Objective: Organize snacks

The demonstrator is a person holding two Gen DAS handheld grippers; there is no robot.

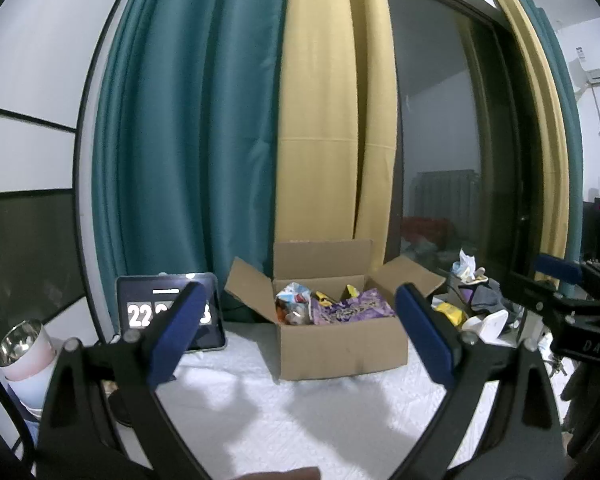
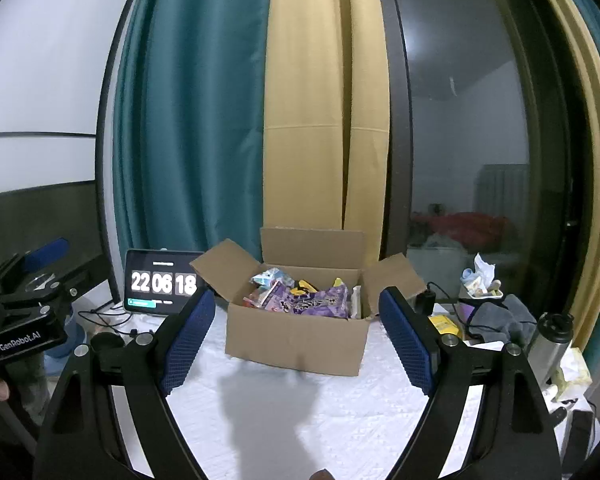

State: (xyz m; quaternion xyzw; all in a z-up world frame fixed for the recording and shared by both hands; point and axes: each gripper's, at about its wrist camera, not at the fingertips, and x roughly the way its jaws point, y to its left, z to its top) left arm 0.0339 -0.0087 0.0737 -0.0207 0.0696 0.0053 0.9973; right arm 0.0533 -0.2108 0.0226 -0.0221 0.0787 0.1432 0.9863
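Both tongs, left (image 1: pixel 296 332) and right (image 2: pixel 296 340), hang spread and empty; snacks (image 2: pixel 300 298) sit in cardboard box (image 2: pixel 296 344), likely nearly done.

A brown corrugated cardboard box (image 1: pixel 342 344) stands upright on the white textured table (image 1: pixel 260 412), its four top flaps folded open: the rear flap upright, the left and right flaps splayed outward. Inside lie snack packets heaped to about rim level. A crinkled purple foil snack bag (image 2: pixel 312 300) with yellow lettering lies flat across the middle and right. At the left sits a light blue and white packet (image 2: pixel 270 278) above a red-printed wrapper (image 2: pixel 256 298). Yellow and black packets (image 2: pixel 306 286) poke up behind the purple bag, near the rear wall.
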